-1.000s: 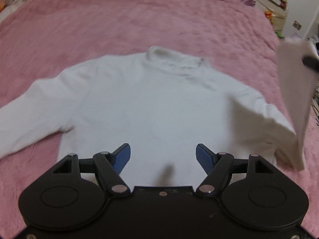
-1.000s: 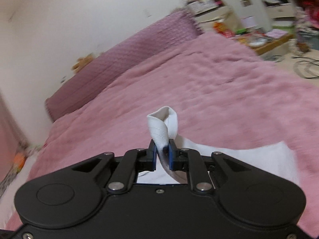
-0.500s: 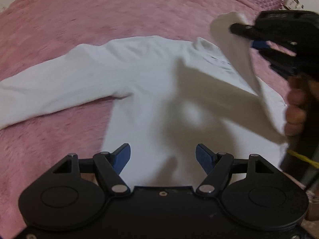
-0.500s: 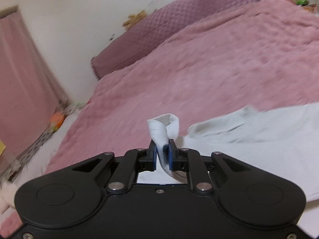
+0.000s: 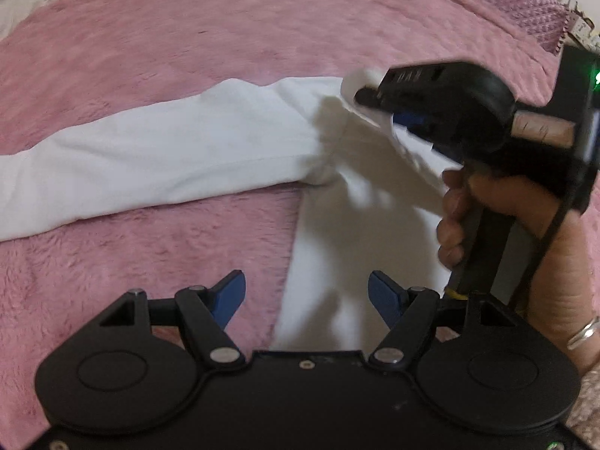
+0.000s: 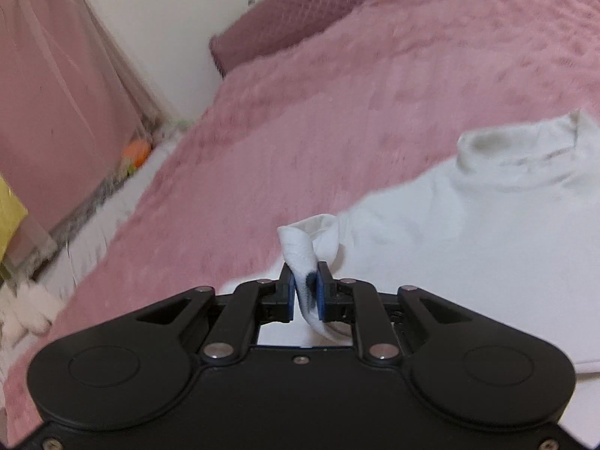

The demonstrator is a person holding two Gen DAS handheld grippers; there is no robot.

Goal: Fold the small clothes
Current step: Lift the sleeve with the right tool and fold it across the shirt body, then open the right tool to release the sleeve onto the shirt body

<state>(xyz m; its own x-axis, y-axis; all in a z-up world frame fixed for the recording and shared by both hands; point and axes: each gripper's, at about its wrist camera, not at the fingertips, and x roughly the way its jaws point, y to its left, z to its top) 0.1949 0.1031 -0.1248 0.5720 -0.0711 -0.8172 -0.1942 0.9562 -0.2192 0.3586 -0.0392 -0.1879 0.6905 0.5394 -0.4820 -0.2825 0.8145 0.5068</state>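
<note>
A small white long-sleeved top [image 5: 348, 232] lies flat on the pink bed cover [image 5: 187, 37]; its collar shows in the right wrist view [image 6: 525, 150]. Its left sleeve [image 5: 150, 165] lies stretched out to the left. My right gripper [image 6: 304, 288] is shut on the right sleeve's cuff [image 6: 300, 247] and holds it over the top's body near the left shoulder; it also shows in the left wrist view [image 5: 369, 93]. My left gripper [image 5: 306, 292] is open and empty, low over the top's lower left edge.
A purple cushion [image 6: 300, 18] lies at the head of the bed. A pink curtain [image 6: 56, 93] and an orange object [image 6: 137, 152] are beyond the bed's left edge. The person's hand [image 5: 506, 225] holds the right gripper's handle.
My right gripper has carried the right sleeve's cuff leftward across the top's body, to near the left shoulder. My left gripper has shifted toward the top's left edge and stays open.
</note>
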